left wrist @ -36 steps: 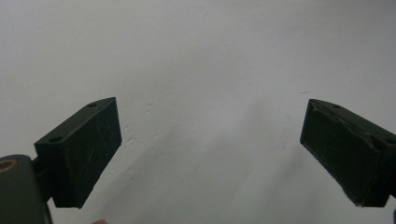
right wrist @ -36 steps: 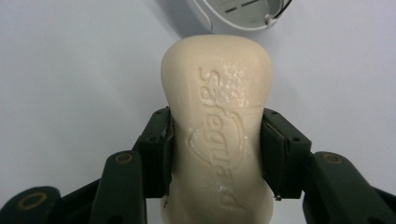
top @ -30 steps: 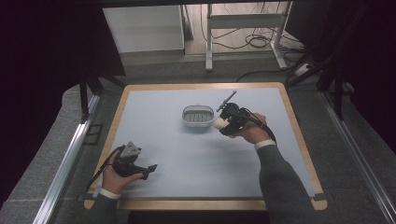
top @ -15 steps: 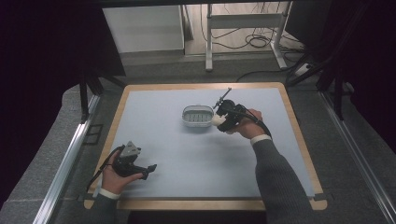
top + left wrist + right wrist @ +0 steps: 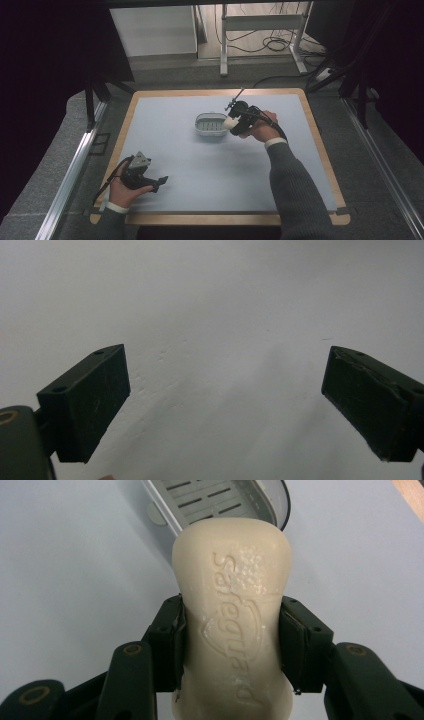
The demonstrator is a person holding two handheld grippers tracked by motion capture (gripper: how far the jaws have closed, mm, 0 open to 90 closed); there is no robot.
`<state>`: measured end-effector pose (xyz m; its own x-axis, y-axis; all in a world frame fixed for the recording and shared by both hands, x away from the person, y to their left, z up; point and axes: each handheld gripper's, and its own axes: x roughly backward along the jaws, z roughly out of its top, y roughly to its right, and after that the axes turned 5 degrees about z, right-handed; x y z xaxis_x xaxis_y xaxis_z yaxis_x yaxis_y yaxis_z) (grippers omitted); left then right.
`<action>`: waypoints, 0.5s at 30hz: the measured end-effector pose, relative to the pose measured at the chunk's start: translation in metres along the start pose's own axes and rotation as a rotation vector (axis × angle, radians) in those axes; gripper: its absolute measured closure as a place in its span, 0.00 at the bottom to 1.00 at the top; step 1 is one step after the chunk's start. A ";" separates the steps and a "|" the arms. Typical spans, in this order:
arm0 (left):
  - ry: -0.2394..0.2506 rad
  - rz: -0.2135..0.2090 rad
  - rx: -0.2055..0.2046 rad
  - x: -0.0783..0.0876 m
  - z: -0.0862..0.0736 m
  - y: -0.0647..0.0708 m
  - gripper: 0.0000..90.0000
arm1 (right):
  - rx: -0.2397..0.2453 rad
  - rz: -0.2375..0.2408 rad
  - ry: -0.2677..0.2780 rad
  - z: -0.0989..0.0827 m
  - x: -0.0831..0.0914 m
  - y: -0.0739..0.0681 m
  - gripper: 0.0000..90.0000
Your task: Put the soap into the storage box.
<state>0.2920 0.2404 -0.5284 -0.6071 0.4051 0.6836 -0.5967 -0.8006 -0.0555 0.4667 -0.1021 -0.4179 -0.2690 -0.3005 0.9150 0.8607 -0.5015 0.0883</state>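
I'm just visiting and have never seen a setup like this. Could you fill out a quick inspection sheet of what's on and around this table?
Surface: pale blue mat on a wood-edged table, flat and bare apart from the job's things.
Job's things: cream soap bar stamped Safeguard; grey slotted soap dish on the mat.
Clutter: nothing seen.
Grippers: right gripper shut on the soap bar, beside the dish; left gripper open, empty, low over the mat.
Cables: a black cable trails from the left gripper; loose cables on the floor behind.
Surroundings: grey floor, white metal frame, dark curtains.
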 end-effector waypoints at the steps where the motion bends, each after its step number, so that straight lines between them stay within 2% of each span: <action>1: -0.001 -0.001 -0.001 0.000 0.000 0.000 0.06 | -0.004 0.002 0.003 0.001 0.000 0.001 0.55; 15: 0.002 0.000 0.001 0.001 0.000 -0.001 0.06 | 0.041 0.013 0.004 0.018 -0.008 0.003 0.55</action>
<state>0.2918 0.2411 -0.5280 -0.6083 0.4062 0.6819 -0.5962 -0.8010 -0.0547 0.4790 -0.0862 -0.4179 -0.2590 -0.3101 0.9148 0.8811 -0.4639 0.0922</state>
